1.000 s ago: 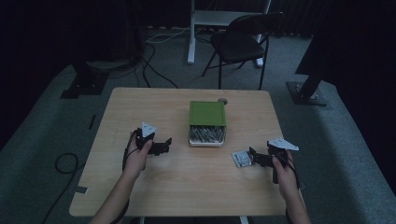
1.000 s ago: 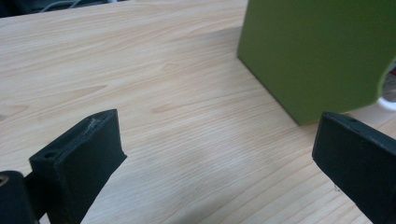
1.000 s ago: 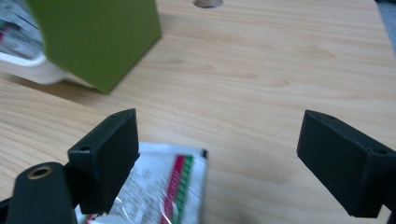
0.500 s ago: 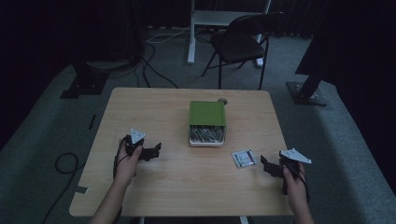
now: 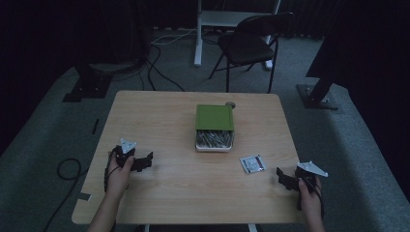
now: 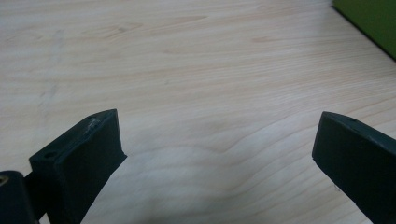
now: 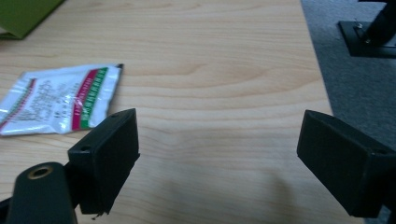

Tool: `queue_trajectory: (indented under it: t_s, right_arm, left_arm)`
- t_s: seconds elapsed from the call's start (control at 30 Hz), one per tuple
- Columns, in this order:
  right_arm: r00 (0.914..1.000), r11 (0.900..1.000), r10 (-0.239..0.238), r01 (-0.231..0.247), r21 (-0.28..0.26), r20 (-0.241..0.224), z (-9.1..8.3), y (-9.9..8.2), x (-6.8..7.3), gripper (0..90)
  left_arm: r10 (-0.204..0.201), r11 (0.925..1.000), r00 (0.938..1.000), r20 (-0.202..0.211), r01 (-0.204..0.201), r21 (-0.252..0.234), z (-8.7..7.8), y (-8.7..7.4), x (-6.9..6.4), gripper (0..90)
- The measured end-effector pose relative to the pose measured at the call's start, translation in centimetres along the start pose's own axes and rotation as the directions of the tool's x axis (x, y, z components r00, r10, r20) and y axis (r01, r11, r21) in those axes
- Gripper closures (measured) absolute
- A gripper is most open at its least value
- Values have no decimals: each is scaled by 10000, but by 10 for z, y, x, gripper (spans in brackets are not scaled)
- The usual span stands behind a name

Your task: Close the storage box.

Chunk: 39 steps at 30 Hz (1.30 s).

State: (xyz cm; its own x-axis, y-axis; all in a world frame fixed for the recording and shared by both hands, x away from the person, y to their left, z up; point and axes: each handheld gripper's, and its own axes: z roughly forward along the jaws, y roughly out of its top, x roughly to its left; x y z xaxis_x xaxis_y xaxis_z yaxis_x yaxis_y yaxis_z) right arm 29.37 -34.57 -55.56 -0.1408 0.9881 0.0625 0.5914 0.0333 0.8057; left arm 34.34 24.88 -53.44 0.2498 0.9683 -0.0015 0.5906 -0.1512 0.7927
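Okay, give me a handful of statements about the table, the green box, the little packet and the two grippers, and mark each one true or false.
1. The left gripper has its jaws spread with nothing between them. True.
2. The right gripper is clamped on the packet. False: its jaws are open and the packet lies flat on the table, apart from them.
3. The green box sits near the middle of the table. True.
4. The packet lies to the left of the green box in the high view. False: it lies nearer the person and to the right.
5. A chair stands on the floor beyond the table. True.
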Motion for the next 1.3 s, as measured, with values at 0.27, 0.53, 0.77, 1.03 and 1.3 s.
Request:
queue_trajectory:
  t_s: [0.27, 0.53, 0.77, 1.03, 1.3]
  right_arm:
    - [10000, 10000, 12, -13, 90, 71, 1, 0, 0, 126]
    - [9989, 9978, -418, 406, 518, 222, 7, 0, 7, 126]
    - [9980, 9900, -628, 612, 1273, 85, 12, 0, 11, 124]
    - [9989, 9903, -440, 413, 1329, 173, 12, 0, 10, 114]
    - [9995, 9917, -241, 212, 1272, 217, 12, 0, 9, 114]
  left_arm:
    - [-139, 9997, 9996, -251, 144, 221, -8, -11, 13, 24]
    - [-384, 9986, 9968, -702, 410, 349, -19, -22, 29, 24]
    - [-610, 9967, 9925, -1059, 663, 466, -29, -30, 36, 24]
    - [-834, 9943, 9879, -1307, 913, 553, -36, -40, 42, 24]
    - [-1010, 9878, 9789, -1774, 1198, 990, -45, -50, 43, 24]
